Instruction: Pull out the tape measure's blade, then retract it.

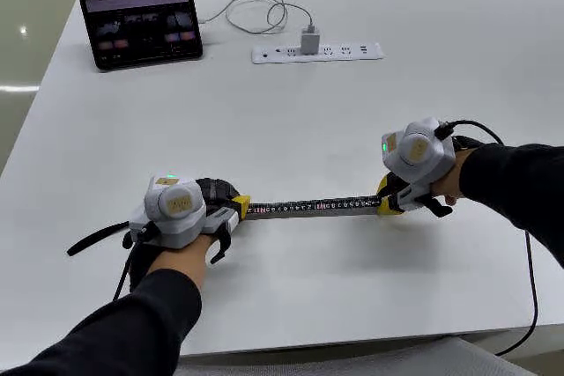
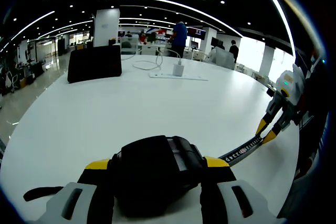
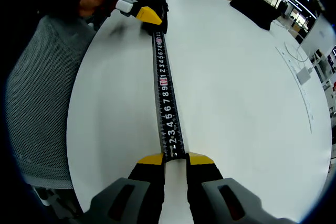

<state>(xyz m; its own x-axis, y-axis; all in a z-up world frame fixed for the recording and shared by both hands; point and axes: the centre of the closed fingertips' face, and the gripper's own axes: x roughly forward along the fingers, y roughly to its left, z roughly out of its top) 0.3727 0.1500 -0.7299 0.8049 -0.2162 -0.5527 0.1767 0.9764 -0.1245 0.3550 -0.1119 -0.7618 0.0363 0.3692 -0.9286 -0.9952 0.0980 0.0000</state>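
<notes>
My left gripper [image 1: 231, 210] [image 2: 157, 163] is shut on the black tape measure case [image 2: 157, 169] [image 1: 218, 191], which rests on the white table [image 1: 308, 94]. The dark blade [image 1: 313, 207] [image 3: 167, 103] [image 2: 242, 152] runs straight across the table from the case to my right gripper [image 1: 388, 204] [image 3: 171, 158]. That right gripper is shut on the blade's end, its yellow-tipped fingers [image 3: 149, 160] pinching it near the low numbers. In the right gripper view the left gripper [image 3: 144, 13] holds the case at the far end of the blade.
A tablet [image 1: 141, 25] stands at the back left. A white power strip [image 1: 317, 52] with a charger and coiled cable [image 1: 264, 11] lies behind the work. A black strap [image 1: 97, 239] trails left of the left gripper. A mesh chair [image 3: 42, 103] sits by the table edge.
</notes>
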